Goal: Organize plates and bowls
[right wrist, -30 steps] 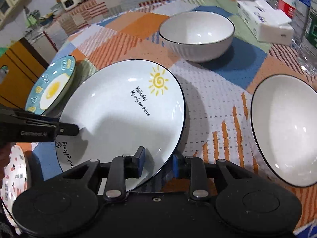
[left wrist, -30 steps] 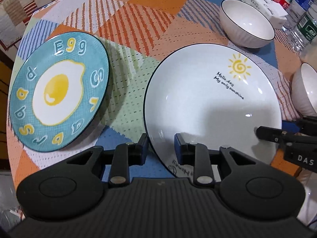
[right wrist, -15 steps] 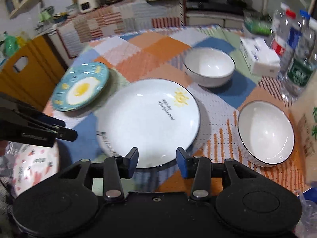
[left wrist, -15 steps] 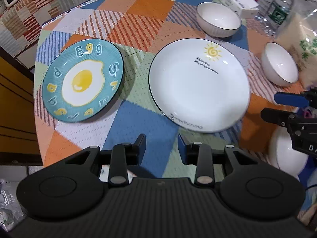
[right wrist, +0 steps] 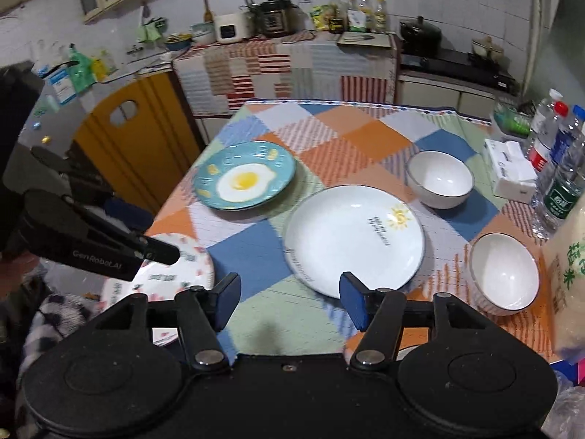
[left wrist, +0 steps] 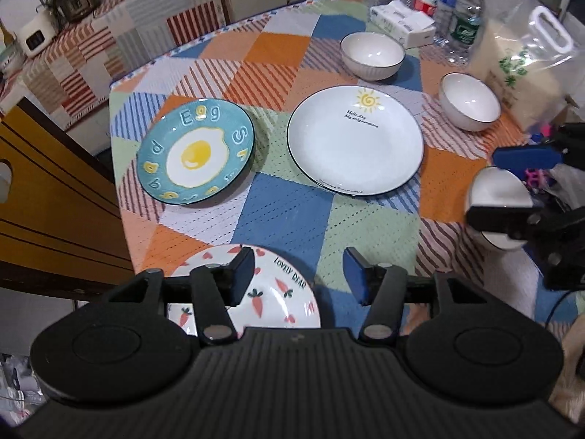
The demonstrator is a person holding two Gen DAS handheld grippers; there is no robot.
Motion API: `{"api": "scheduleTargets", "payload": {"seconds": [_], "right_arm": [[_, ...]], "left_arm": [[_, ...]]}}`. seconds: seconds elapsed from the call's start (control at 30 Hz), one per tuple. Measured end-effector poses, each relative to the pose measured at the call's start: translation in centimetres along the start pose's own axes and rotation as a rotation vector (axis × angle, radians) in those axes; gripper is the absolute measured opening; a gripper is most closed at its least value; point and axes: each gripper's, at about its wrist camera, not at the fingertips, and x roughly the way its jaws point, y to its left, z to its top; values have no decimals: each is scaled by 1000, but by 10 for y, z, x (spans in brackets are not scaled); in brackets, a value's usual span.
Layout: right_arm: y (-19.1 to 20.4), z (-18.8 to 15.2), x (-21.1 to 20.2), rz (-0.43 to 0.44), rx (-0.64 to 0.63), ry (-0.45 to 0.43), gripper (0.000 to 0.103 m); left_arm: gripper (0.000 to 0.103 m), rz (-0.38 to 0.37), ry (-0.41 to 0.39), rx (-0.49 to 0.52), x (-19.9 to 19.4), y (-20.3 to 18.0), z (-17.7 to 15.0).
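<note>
Left wrist view: the left gripper (left wrist: 298, 278) hangs above the near edge of the table (left wrist: 289, 216), its jaws apart after just opening, nothing between them. Under its left finger lies the carrot plate (left wrist: 278, 300), white, round, printed with orange carrots and hearts and the words "LOVELY BEAR". At 11 o'clock from it rests the egg plate (left wrist: 195, 152), teal, glossy, with a fried egg painted in the middle and raised letters reading "Egg" along its rim. At 1 o'clock sits the sun plate (left wrist: 354, 146), wide, white, dark-rimmed, with a yellow spiral sun and small script that starts "Hello day". Beyond it, at 12 o'clock, stands a far bowl (left wrist: 372, 55), white with ribbed sides; a second bowl (left wrist: 469, 107) stands at 2 o'clock from the plate, just beside a clear rice bag (left wrist: 526, 69) with green print. A third bowl (left wrist: 499, 206) at 3 o'clock is partly hidden by the right gripper (right wrist: 290, 301), whose jaws have likewise just been opening and stand apart, empty. A tissue pack (left wrist: 402, 23) and plastic water bottles (left wrist: 460, 14) crowd the far right corner. The tablecloth (left wrist: 278, 44) is a knit patchwork of orange, blue and green diamonds and stripes. In the right wrist view, the left gripper's body reads "GenRobot.AI".
</note>
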Motion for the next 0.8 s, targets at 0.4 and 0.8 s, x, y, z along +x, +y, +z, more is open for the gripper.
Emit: {"api": "scheduleTargets", "payload": {"seconds": [0.4, 0.8], "right_arm": [[59, -25, -1, 60, -95, 67, 68], [92, -47, 55, 166, -124, 165, 68]], "left_arm": [[78, -25, 41, 67, -27, 12, -54], [87, -27, 112, 115, 14, 64, -93]]}}
